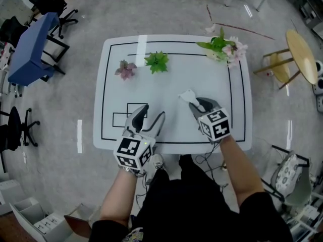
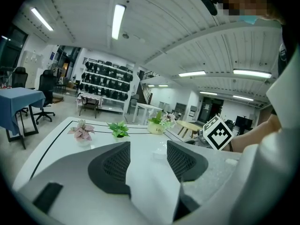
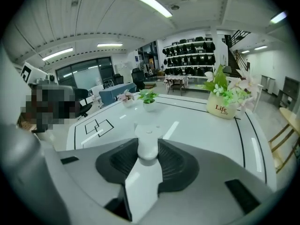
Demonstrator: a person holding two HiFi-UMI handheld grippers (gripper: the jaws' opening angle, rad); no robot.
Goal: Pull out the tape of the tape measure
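A small white tape measure [image 1: 187,96] rests on the white table [image 1: 171,84], right of the middle. My right gripper [image 1: 194,104] is shut on it; in the right gripper view the white case [image 3: 147,142] sits pinched between the two dark pads, its round end sticking out forward. No tape shows pulled out. My left gripper [image 1: 153,113] hovers over the table's front left part, open, with only bare table between its fingers [image 2: 112,165]. The two grippers are about a hand's width apart.
A pink plant [image 1: 125,69], a green plant [image 1: 157,61] and a flower pot [image 1: 224,48] stand along the table's far side. Black outlined rectangles [image 1: 125,116] mark the front left. A blue table [image 1: 31,49] stands left, a round wooden one [image 1: 302,54] right.
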